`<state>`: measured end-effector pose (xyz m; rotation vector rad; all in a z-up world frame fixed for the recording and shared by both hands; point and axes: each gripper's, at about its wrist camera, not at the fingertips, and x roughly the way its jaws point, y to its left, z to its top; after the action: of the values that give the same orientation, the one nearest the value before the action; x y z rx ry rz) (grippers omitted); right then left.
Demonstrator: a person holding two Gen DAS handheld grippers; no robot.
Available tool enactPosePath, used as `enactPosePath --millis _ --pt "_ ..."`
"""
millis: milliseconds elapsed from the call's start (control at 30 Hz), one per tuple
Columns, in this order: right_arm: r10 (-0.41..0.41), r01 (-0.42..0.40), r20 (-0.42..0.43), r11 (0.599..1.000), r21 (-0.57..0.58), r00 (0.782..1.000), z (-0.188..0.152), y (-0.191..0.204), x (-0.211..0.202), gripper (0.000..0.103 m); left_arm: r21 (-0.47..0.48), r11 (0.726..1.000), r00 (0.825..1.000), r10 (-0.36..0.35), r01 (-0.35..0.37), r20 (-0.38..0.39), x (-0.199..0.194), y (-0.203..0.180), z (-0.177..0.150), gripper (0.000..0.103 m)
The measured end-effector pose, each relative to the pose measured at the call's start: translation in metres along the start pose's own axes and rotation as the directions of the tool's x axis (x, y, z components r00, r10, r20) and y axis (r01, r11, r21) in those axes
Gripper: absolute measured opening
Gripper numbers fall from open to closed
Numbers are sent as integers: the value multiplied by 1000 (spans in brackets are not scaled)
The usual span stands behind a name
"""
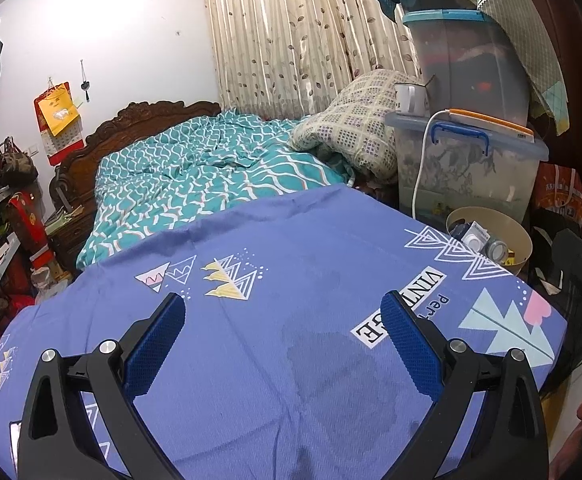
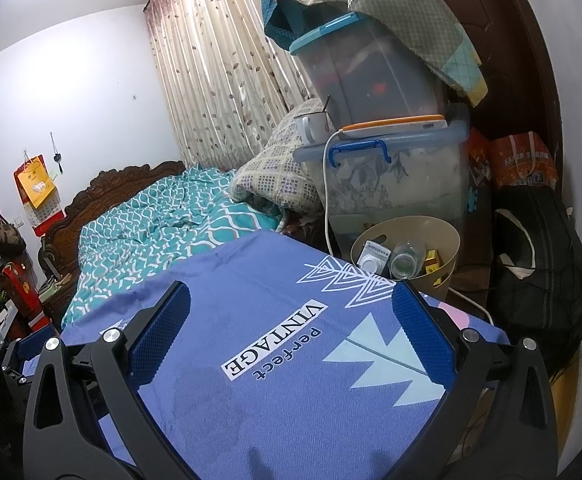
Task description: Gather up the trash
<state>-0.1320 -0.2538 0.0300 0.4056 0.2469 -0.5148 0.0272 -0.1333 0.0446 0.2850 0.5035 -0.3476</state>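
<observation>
Left wrist: our left gripper (image 1: 283, 320) is spread wide, empty over the purple sheet (image 1: 251, 240); trash sits in the beige bin (image 1: 523, 240) off its far-right corner.

Right wrist: right gripper (image 2: 291, 312) likewise released. The clear bottle (image 2: 405, 262) probably handles light and slippery; the small boxes (image 2: 375, 260) look light and crushable. We'd grip the bin's stiff rim.

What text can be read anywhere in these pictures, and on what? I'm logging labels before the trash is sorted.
"VINTAGE": white label printed on the purple sheet.
"perfect": dark letters on the same sheet, beside that label.
Orange bag: print too blurred to read.
Wall calendar: too small to read.
White box and yellow box in the bin: print too small to read.
</observation>
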Motion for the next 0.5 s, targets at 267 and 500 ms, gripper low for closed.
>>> enactPosePath --millis 267,500 --pt "1 -1 -4 1000 0 1000 -1 0 -1 100 5 1000 1000 -5 5 -30 6 -1 -7 94" --pt "-1 1 -4 1000 2 1000 -2 0 -1 100 9 1000 999 -10 10 -48 10 0 -9 94"
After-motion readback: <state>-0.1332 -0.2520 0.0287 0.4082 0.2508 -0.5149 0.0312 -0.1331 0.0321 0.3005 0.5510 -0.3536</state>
